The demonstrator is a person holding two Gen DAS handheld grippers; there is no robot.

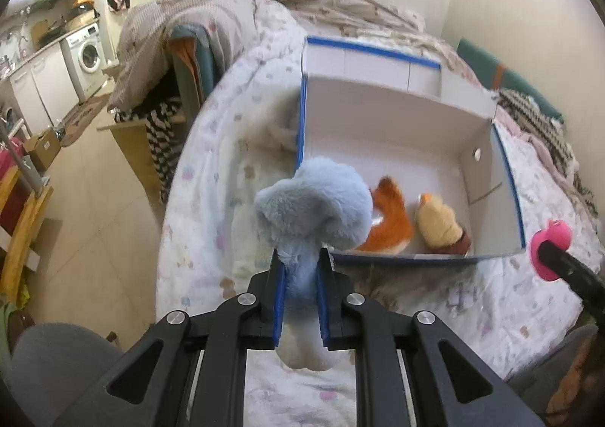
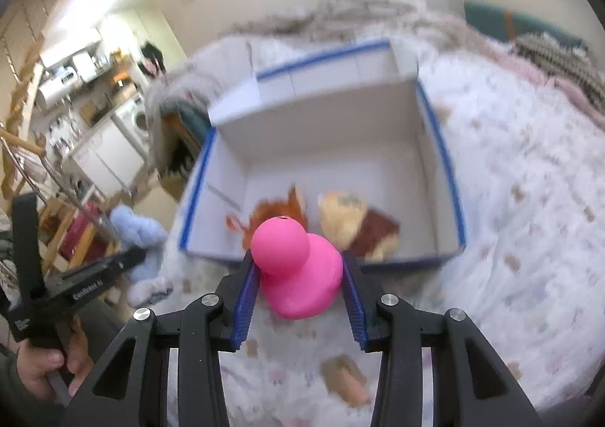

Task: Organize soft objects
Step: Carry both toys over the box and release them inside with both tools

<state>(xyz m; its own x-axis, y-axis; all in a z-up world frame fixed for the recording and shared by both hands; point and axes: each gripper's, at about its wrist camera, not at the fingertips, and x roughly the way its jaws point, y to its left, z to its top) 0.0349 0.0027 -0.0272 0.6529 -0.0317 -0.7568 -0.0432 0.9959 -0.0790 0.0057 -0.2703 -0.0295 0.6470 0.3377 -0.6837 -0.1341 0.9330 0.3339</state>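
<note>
box (image 2: pixel 438 147) interior clearest from right wrist, left hand (image 2: pixel 45 366) visible there only

We looked down along each tool, close above the bed (image 1: pixel 211 200); both views faced and shared the open cardboard box (image 1: pixel 397 102) (image 2: pixel 332 113).

Left black two-finger gripper (image 1: pixel 299 264) with blue ribbed pads is clamped narrow on the pale blue plush toy (image 1: pixel 314 211), fingers pointed toward 12 o'clock. Right black two-finger gripper (image 2: pixel 300 268) is set wider, pads pressed on both flanks of the pink rubber duck (image 2: pixel 298 268). Left bare hand (image 2: pixel 45 366) is seen at 8 o'clock, wrapped around the handle.
</note>
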